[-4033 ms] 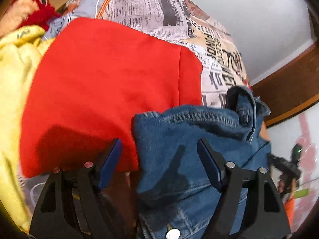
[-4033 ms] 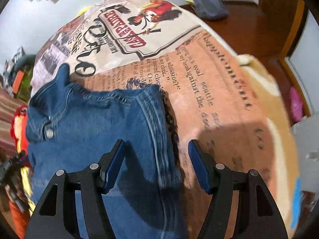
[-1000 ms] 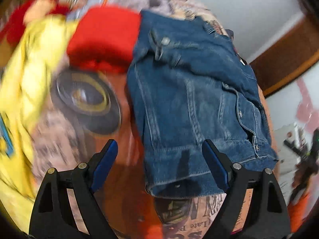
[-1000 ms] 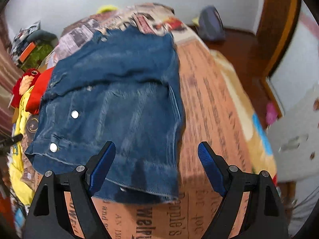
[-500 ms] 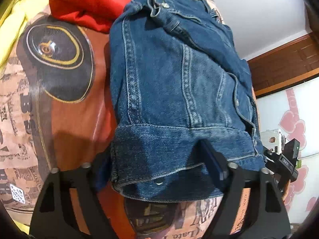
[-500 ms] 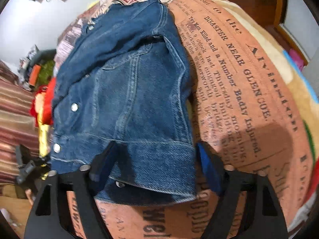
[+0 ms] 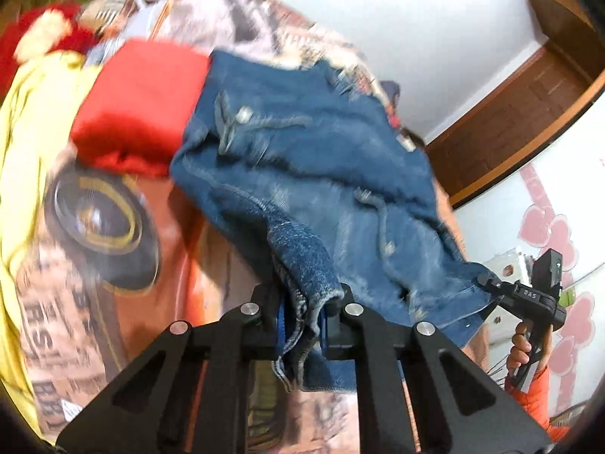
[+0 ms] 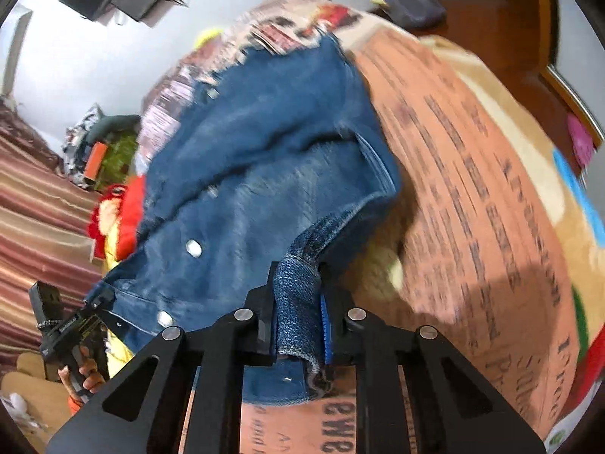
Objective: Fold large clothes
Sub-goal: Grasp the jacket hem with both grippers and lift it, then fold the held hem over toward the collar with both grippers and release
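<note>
You have each gripper clamped on the hem band of the denim jacket [image 7: 302, 174], one pinch per bottom corner, so the jacket can be carried as one sheet for its next fold.

In the left wrist view, the left gripper [image 7: 302, 321] sits at lower centre of the frame. Its jaws have just been closing and are now nearly together, with a bunched fold of the hem pressed between the blue pads. From that pinch the jacket rises and spreads toward the upper middle of the frame, draped over the newspaper-print bedspread [image 7: 113, 302]. At the far right edge you can see your other hand [image 7: 523, 348] holding the right gripper, whose tip meets the jacket's opposite hem corner.

In the right wrist view, the right gripper [image 8: 298, 325] is at lower centre. Its jaws too have just been closing, and a thick roll of hem is squeezed between them. The jacket fans up and left from there, the hem lifted off the bedspread, judging by the shadow beneath it.

A folded red garment [image 7: 143, 102] lies just beside the jacket's far left edge, upper left of the left view, with yellow cloth [image 7: 22, 151] and a red plush toy [image 7: 34, 38] beyond it.

Both views are motion-blurred.
</note>
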A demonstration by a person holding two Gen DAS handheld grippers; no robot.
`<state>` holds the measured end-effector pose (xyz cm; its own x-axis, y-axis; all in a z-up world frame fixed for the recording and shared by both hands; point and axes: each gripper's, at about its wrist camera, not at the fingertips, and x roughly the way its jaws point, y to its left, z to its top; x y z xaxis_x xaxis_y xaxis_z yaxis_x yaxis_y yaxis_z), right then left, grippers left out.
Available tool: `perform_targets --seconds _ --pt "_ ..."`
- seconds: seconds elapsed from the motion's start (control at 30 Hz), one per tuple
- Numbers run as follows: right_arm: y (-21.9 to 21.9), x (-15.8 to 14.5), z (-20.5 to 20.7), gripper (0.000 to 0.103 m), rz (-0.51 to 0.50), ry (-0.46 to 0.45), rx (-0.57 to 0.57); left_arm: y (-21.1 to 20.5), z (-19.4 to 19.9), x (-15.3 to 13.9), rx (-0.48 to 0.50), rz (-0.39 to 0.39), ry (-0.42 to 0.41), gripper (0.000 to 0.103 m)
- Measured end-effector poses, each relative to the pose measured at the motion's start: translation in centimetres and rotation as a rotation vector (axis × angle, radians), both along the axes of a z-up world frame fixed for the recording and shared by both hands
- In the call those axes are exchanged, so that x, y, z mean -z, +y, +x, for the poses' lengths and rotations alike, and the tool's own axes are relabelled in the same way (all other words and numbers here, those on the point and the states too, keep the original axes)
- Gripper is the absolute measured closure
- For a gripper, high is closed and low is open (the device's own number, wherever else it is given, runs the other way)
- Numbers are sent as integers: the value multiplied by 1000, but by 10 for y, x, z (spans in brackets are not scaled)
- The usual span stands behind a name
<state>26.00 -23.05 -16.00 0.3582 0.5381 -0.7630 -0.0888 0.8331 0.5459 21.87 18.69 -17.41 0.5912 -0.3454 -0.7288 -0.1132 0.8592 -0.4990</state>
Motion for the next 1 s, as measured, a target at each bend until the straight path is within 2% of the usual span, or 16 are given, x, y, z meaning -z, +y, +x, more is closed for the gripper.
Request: perform_targets --seconds 0.17,0.33,0.43,0.53,0.63,0.77,0.87,1.0 --pt "10 -24 32 89 31 -63 -1 3 22 -36 9 2 -98 92" --pt "15 -58 78 90 32 -170 21 4 63 -71 1 84 -194 93" --pt "20 -75 109 90 23 -224 40 14 96 -84 -37 119 -228 93" --pt "34 -83 148 90 -11 -268 53 24 136 -86 -124 173 -223 93" --pt "54 -72 185 90 -76 -285 66 32 183 -69 -178 201 -192 93" --pt "71 -36 229 90 -141 -240 77 41 237 -25 -194 252 -99 92" --pt "83 6 252 89 -254 -190 9 48 258 6 -182 259 -44 91" --pt "83 43 260 81 -312 -147 -28 52 277 49 -144 279 53 85"
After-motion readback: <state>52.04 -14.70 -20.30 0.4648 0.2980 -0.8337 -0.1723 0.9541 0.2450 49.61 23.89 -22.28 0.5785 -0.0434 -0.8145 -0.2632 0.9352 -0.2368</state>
